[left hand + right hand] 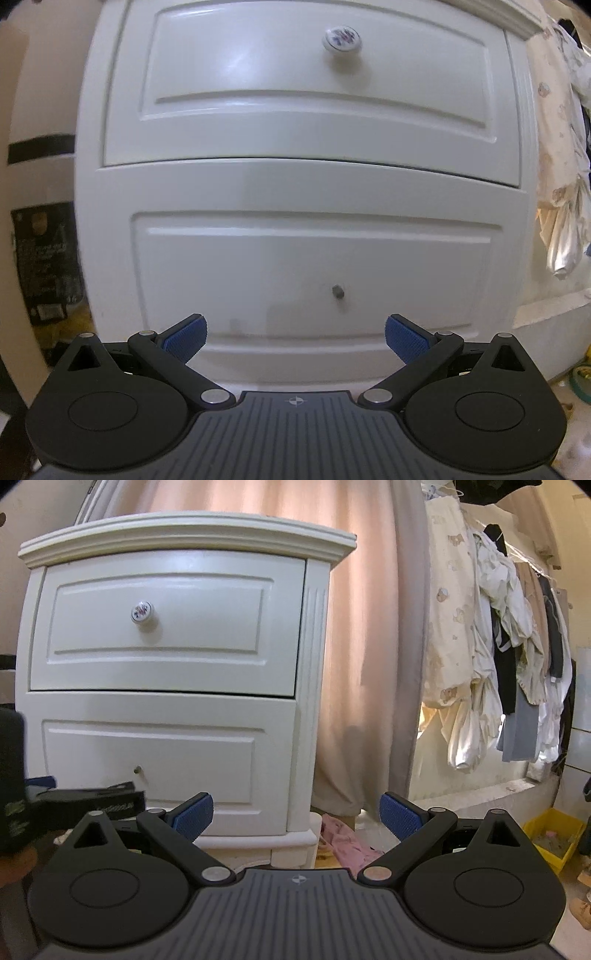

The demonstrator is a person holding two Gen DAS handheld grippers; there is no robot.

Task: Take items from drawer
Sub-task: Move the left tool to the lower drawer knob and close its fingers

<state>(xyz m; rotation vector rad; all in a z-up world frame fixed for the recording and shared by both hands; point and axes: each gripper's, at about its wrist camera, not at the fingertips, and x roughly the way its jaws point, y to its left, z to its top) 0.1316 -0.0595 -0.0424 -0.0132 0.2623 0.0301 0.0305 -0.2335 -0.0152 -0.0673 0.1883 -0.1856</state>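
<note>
A white two-drawer nightstand fills the left wrist view and stands at the left of the right wrist view. Both drawers are shut. The upper drawer has a round white knob with a blue pattern, also seen in the right wrist view. The lower drawer has only a bare screw stub where a knob would be. My left gripper is open and empty, close in front of the lower drawer. My right gripper is open and empty, farther back, off the nightstand's right corner.
A pink curtain hangs right of the nightstand, with clothes on a rack beyond it. Pink cloth lies on the floor by the nightstand's foot. A yellow bin sits at the far right. The left gripper's body shows at the lower left.
</note>
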